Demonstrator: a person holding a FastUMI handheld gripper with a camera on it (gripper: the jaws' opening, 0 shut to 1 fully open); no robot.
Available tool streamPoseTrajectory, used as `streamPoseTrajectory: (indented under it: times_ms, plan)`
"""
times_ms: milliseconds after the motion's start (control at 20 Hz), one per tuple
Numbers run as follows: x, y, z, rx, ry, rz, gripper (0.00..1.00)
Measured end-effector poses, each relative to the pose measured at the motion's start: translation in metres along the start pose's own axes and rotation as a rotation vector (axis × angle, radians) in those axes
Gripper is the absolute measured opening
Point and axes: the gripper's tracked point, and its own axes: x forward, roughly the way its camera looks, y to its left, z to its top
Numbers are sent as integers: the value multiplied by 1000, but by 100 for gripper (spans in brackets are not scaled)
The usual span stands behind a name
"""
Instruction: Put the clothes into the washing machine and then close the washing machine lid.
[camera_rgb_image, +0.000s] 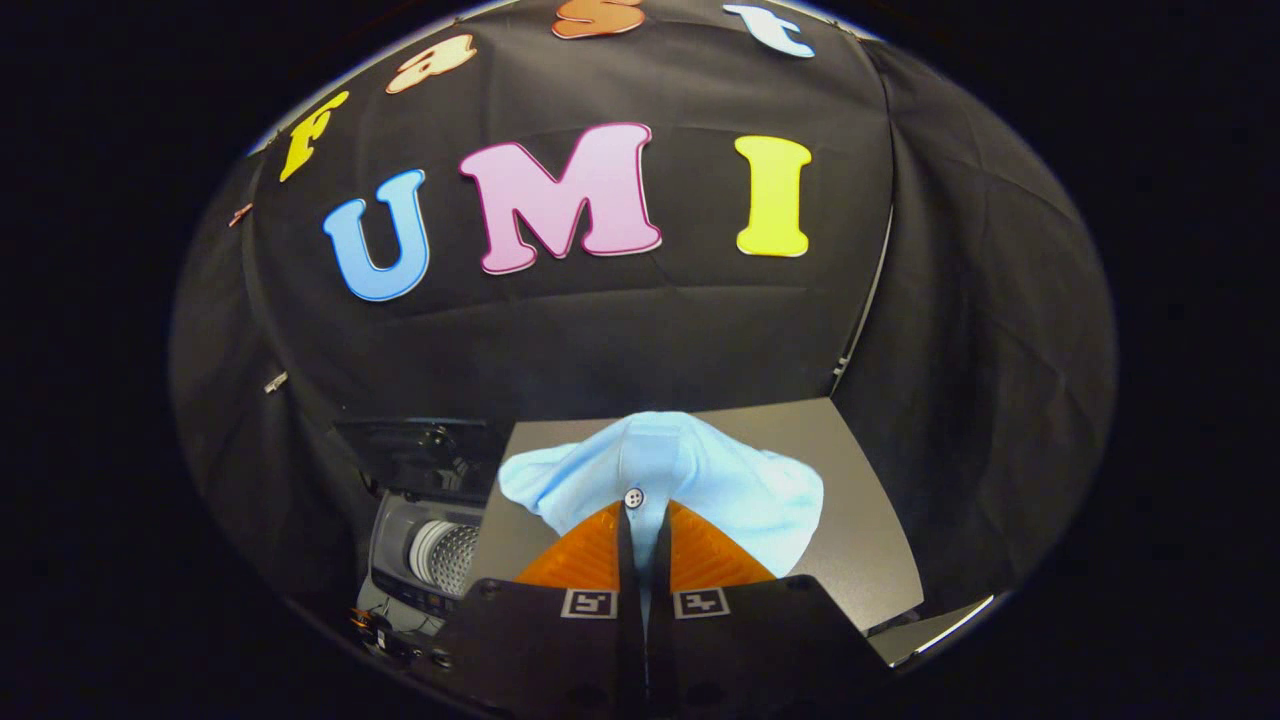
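A light blue shirt (700, 470) with a white button hangs bunched over my gripper (641, 515), lifted above the grey table (850, 500). Both orange fingers (585, 555) press together on a fold of the cloth right below the button. To the left of the fingers and lower down stands the washing machine (425, 550). Its dark lid (420, 450) is raised, and the perforated metal drum (445, 555) shows inside the opening.
The grey table stretches beyond and to the right of the fingers, ending at a lighter edge (940, 625). Black cloth walls close in the booth on all sides, with a seam (865, 300) at the right corner.
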Motion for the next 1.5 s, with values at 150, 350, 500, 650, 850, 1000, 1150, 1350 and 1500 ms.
streamPoseTrajectory:
  times_ms: [150,350,500,650,850,1000,1150,1350,1500]
  plan:
    - [-11,44,16,-17,-25,52,6]
    - [-20,115,26,-21,-45,151,6]
    - [-21,167,21,-36,-33,222,6]
    - [-15,215,12,-57,-20,269,6]
    - [3,272,-21,-90,30,317,6]
    - [22,304,-44,-74,67,343,6]
    - [50,324,-68,-54,102,340,6]
    - [88,341,-108,-54,161,314,6]
    - [118,347,-139,-68,215,298,6]
